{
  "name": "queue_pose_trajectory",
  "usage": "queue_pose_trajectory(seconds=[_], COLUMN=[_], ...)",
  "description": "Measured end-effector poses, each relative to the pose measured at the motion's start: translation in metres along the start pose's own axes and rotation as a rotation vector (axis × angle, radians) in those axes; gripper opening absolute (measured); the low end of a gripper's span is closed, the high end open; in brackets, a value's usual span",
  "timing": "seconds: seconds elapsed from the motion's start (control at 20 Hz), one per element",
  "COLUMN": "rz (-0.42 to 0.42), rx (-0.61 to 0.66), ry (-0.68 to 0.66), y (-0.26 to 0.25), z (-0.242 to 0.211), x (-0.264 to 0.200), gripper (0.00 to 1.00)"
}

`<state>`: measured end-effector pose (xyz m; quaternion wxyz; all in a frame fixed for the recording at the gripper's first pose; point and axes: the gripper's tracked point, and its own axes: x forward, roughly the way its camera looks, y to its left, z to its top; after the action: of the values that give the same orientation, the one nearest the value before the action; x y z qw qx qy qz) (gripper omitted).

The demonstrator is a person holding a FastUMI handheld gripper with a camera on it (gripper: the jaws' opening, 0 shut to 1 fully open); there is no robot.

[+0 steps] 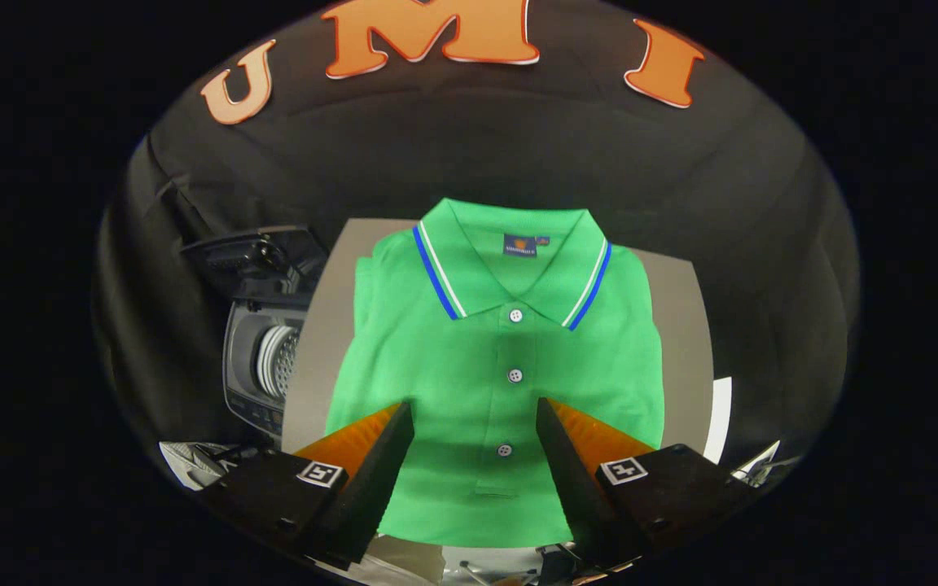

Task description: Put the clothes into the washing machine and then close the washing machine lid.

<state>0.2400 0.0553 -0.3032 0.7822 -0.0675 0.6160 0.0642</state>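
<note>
Green shirt (501, 358) lies folded flat on the bench (318, 342), collar away from the claw (475, 423), placket and buttons running straight down the middle. Claw hangs above it, fingers spread wide, nothing between them but air; the button line sits right in the gap, so the claw looks lined up on the shirt's centre for a pinch. Fingers appear apart from the cloth, though contact is hard to judge from this height. Washer (261, 358) stands beside the bench's left edge, lid (253, 252) tipped up and open, drum ready to take the shirt. Judgement: the grasp has not begun; next comes lowering and pinching a fold. Flat cloth may slip or bunch.
</note>
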Motion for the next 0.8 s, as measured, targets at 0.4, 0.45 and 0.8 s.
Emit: queue_pose_trajectory(seconds=[0.4,0.45,0.8], rz=[0.067,0.067,0.077], rx=[-0.013,-0.005,0.008], ry=[0.149,0.155,0.168], y=[0.0027,0.0023,-0.0021], z=[-0.0045,-0.0036,-0.0028], x=[0.0084,0.0087,0.0062], gripper=[0.98,0.98,0.48])
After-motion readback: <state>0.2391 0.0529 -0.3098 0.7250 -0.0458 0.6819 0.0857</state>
